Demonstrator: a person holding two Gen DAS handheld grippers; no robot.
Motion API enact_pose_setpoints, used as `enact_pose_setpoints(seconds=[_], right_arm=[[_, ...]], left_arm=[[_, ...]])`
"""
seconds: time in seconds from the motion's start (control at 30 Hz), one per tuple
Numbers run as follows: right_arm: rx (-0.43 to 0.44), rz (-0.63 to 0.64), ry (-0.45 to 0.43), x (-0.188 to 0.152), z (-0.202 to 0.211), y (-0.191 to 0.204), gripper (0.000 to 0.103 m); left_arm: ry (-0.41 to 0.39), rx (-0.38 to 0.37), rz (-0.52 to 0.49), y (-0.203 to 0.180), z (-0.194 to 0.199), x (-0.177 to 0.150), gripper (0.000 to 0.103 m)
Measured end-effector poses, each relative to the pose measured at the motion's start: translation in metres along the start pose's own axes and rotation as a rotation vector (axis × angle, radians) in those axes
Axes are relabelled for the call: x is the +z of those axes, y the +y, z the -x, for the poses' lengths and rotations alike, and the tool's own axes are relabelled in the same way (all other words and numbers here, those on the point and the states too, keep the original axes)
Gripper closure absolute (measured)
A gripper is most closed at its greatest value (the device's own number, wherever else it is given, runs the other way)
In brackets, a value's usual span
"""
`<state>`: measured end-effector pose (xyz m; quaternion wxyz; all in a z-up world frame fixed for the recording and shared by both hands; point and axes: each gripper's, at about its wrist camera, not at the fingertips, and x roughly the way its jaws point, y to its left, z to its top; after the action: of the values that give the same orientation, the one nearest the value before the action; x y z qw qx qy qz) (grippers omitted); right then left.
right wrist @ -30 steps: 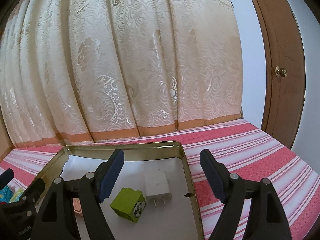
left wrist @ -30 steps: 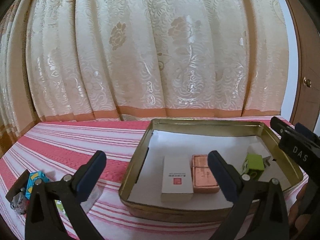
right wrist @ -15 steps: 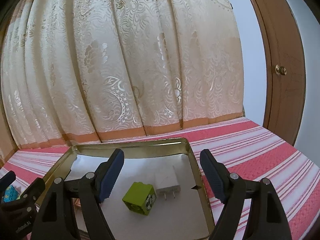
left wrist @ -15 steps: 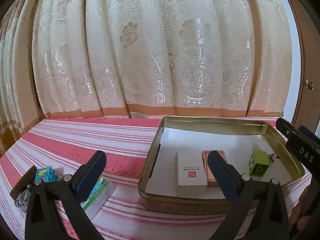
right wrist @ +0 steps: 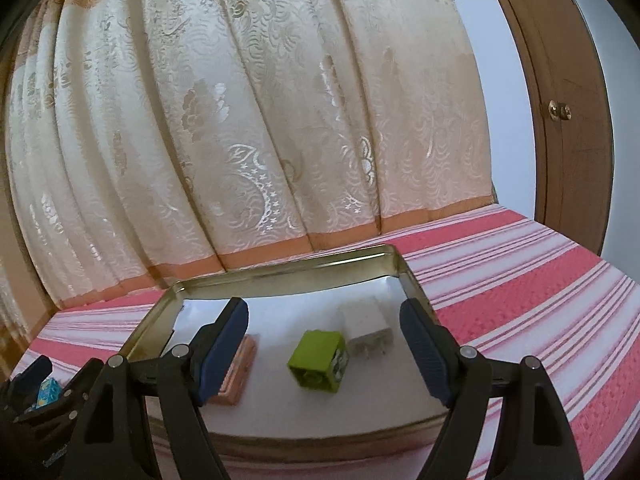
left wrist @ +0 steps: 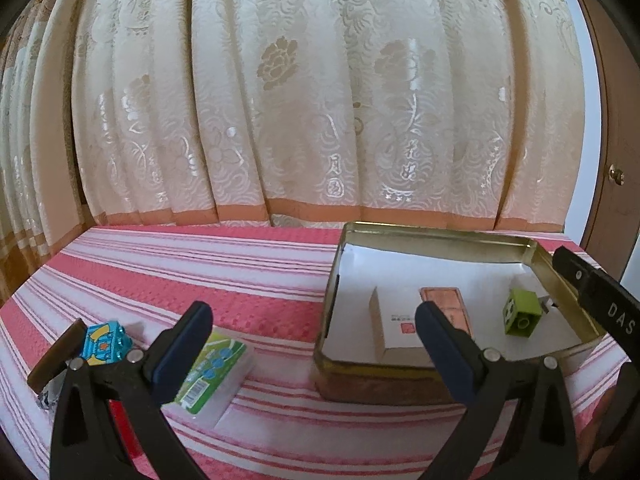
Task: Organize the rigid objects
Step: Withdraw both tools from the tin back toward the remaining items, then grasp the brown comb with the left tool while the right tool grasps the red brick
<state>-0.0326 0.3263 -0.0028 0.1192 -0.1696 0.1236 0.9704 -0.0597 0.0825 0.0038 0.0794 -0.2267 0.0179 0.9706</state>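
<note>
Both claws, left (left wrist: 312,330) and right (right wrist: 324,334), are hanging with jaws apart, gripping nothing. Inside the gold metal tin (left wrist: 440,236), a lime-green plastic block (right wrist: 318,360) is lying just beside a white plug charger (right wrist: 366,322). A green-labelled clear packet (left wrist: 216,372) is resting outside the tin, left of it.

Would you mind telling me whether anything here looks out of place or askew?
Nothing is spilled or visibly damaged. Three items lie outside the gold metal tin, on the pink striped cloth: a blue toy brick, a green-labelled clear packet and a small dark object. Inside, the lime-green toy brick sits tipped on its side.
</note>
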Motion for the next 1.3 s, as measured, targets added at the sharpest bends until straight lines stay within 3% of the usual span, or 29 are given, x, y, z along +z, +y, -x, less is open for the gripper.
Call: enact_pose_setpoints(seconds=[0.5, 1.3], right_arm=[[0.007, 0.075, -0.033, -0.016, 0.027, 0.041, 0.023], [0.171, 0.114, 0.054, -0.042, 0.035, 0.119, 0.023]], left_arm=[[0.009, -0.001, 0.029, 0.030, 0.010, -0.007, 0.000], [0.028, 0.065, 0.077, 0.101, 0.021, -0.018, 0.001]])
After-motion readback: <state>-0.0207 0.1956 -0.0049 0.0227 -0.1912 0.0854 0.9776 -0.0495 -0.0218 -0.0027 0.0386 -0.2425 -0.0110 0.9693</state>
